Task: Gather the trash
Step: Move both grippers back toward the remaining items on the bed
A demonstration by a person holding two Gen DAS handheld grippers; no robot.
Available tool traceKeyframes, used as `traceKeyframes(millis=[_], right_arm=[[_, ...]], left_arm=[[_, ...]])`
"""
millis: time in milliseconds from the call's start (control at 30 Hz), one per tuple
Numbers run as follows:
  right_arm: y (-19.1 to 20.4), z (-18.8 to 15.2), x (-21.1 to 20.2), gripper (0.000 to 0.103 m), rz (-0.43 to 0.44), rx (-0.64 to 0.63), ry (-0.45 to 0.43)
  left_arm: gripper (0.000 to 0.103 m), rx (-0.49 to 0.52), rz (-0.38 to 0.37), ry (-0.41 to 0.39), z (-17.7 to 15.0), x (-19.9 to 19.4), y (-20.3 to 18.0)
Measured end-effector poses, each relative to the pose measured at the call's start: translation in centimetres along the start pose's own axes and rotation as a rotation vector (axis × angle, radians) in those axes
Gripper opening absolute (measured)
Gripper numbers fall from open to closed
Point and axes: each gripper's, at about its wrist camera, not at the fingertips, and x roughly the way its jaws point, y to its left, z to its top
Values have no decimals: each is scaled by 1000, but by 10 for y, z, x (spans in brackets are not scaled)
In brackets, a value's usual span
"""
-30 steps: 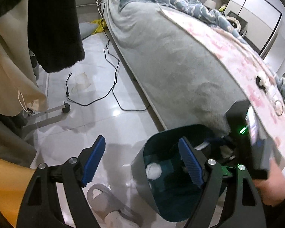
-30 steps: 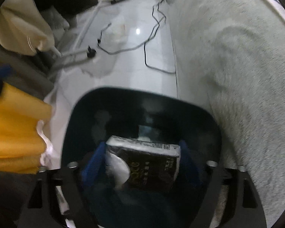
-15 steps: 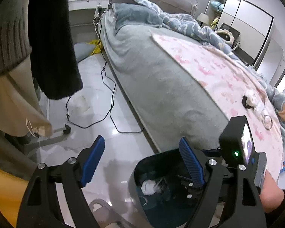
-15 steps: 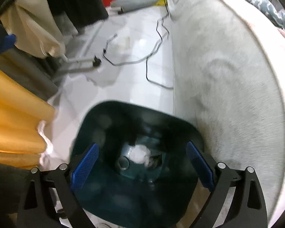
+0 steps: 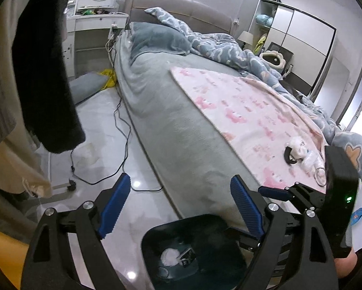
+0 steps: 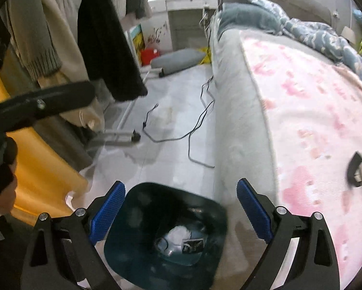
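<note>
A dark teal bin (image 5: 156,236) (image 6: 137,198) stands on the floor against the bed. Inside it lie a white crumpled tissue (image 5: 170,256) (image 6: 178,233) and a dark packet (image 5: 188,259) (image 6: 193,245). My left gripper (image 5: 179,193) hangs above the bin's left side, its jaws opening with nothing between them. My right gripper (image 6: 181,191) is open and empty above the bin. On the pink blanket lie a black ring and white crumpled bits (image 5: 296,149) (image 6: 357,169). A blue wrapper (image 5: 357,215) shows past the bed's end.
The grey bed (image 5: 181,133) fills the right side. Black cables (image 5: 123,130) trail over the glossy floor. Hanging clothes (image 5: 43,72) and a rack foot (image 6: 123,135) crowd the left, with a yellow cloth (image 6: 36,169) below them. A grey pillow (image 6: 176,60) lies on the floor.
Both grippers have risen and tilted up, bringing the bed top into view. The right gripper let go of the dark packet, which now lies in the bin.
</note>
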Motion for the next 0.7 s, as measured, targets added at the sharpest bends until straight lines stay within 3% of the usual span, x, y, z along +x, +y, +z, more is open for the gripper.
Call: traceKeyframes(millis=[267, 700], right_arm=[[-38, 5, -36, 94, -32, 24, -80], [-107, -10, -79, 94, -150, 91, -161]], left_arm=[[87, 85, -22, -15, 12, 14, -49], [87, 124, -77, 3, 25, 50, -105]])
